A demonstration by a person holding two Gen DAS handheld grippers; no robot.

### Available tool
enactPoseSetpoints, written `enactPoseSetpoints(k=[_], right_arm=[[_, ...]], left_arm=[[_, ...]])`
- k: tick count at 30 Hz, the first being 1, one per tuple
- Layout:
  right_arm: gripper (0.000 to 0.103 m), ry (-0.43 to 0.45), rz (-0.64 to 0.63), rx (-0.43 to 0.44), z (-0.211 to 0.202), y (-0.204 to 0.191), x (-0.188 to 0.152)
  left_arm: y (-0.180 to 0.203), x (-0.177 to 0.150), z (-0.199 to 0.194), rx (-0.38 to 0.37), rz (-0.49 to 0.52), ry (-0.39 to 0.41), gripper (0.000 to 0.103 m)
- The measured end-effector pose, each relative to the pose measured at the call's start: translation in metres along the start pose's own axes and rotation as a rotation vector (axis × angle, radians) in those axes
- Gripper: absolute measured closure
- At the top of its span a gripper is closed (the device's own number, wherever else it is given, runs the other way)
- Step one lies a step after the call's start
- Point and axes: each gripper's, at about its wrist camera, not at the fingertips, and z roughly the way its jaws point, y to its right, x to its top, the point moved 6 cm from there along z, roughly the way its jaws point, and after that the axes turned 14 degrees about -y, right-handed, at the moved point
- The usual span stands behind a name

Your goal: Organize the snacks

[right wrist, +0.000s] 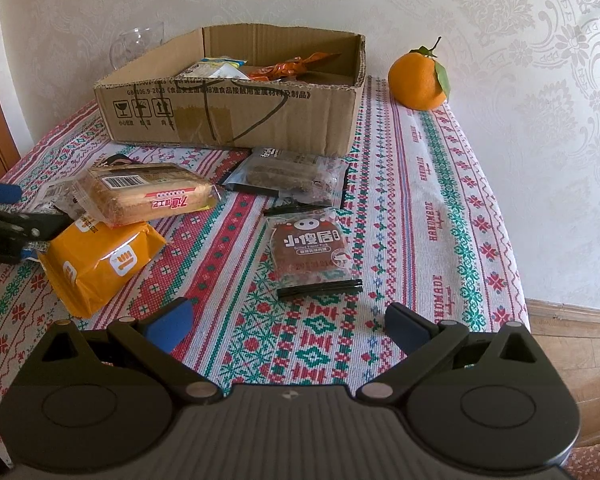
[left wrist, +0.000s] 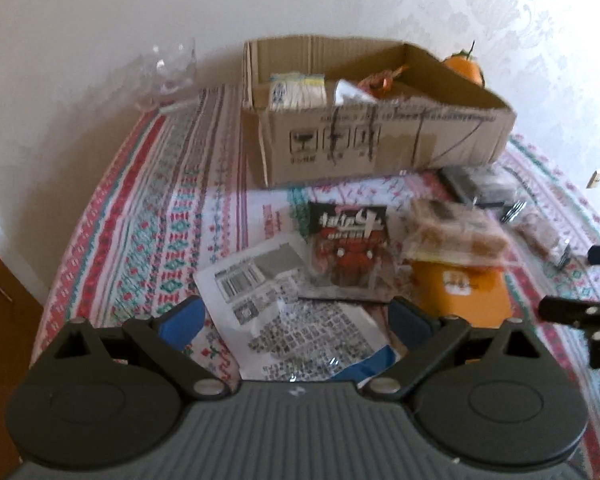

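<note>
A shallow cardboard box (left wrist: 380,148) (right wrist: 236,116) stands at the back of the table with a few snack packets inside. In front of it lie loose snacks: a white flat packet (left wrist: 284,320), a dark red packet (left wrist: 346,252), a clear-wrapped cake (left wrist: 456,236) (right wrist: 148,196) resting on an orange bag (left wrist: 464,300) (right wrist: 100,260), a brown jerky packet (right wrist: 312,250) and a clear packet of dark pieces (right wrist: 288,176). My left gripper (left wrist: 296,324) hovers open over the white packet. My right gripper (right wrist: 288,326) is open just short of the jerky packet, holding nothing.
The table carries a patterned cloth (right wrist: 420,208). An orange fruit with leaves (right wrist: 418,80) (left wrist: 464,66) sits behind the box at the right. A clear glass vessel (left wrist: 172,68) (right wrist: 134,46) stands at the back left by the wall. Wooden furniture (left wrist: 4,312) borders the left.
</note>
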Motion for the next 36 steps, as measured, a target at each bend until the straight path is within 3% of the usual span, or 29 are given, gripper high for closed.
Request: enactPoseSetpoints(k=[7, 10, 18, 26, 30, 32, 36], right_arm=[[0.0, -0.002, -0.006, 0.003, 0.0, -0.001, 0.001], [0.0, 0.005, -0.026, 0.011, 0.0, -0.001, 0.002], [0.0, 0.025, -0.11, 0.06, 0.007, 0.007, 0.014], [0.0, 0.048, -0.105, 0.062, 0.019, 0.014, 0.036], [0.0, 0.058, -0.103, 0.061, 0.023, 0.014, 0.041], [0.0, 0.06, -0.103, 0.061, 0.023, 0.015, 0.042], [0.0, 0.061, -0.103, 0.061, 0.023, 0.015, 0.043]], left_arm=[[-0.027, -0.02, -0.007, 0.035, -0.064, -0.019, 0.002], [-0.038, -0.027, -0.007, 0.004, -0.111, -0.021, 0.001], [-0.028, -0.013, 0.0, -0.002, -0.08, -0.011, 0.0], [-0.024, -0.004, 0.005, -0.022, -0.041, -0.023, 0.001], [-0.025, 0.0, 0.004, -0.034, -0.031, -0.035, 0.007], [-0.024, 0.002, 0.002, -0.037, -0.026, -0.035, 0.017], [-0.021, 0.005, 0.0, -0.043, -0.011, -0.038, 0.027]])
